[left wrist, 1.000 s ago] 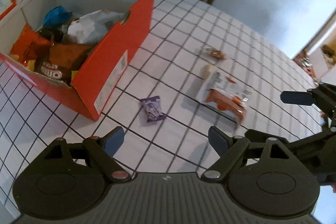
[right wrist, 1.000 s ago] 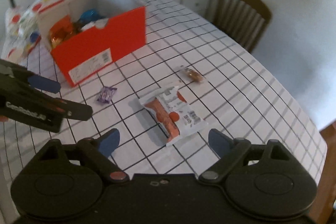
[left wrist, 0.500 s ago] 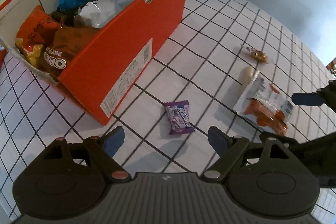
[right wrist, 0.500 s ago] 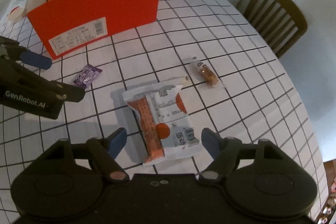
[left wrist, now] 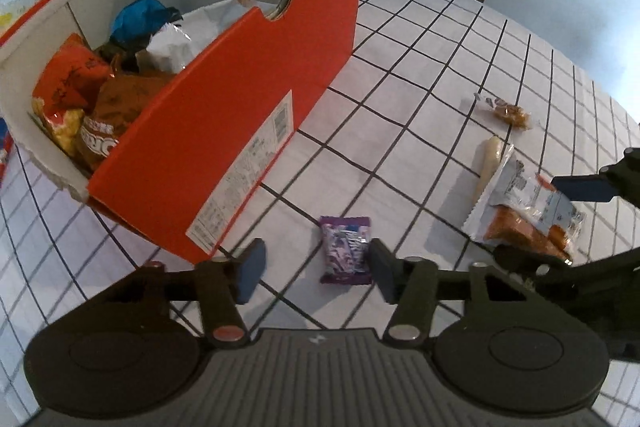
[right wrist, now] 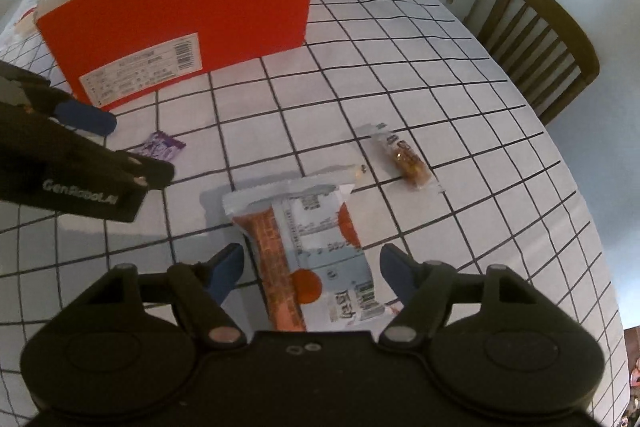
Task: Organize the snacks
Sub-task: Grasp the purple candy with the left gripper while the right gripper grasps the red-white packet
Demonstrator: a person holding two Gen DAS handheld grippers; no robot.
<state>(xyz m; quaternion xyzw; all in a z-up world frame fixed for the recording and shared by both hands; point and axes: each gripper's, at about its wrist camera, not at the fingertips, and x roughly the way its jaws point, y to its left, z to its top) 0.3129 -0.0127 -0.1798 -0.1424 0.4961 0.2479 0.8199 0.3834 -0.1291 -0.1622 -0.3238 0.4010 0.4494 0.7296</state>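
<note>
On the checked worktop, the left gripper is closing its jaws around a purple candy packet, not yet pressing. The right gripper, jaws closing, straddles a white-and-orange snack pack without contact.

Candy right of box, left of packet.

Black gripper, blue pads, "GenRobot.AI" lettering.
</note>
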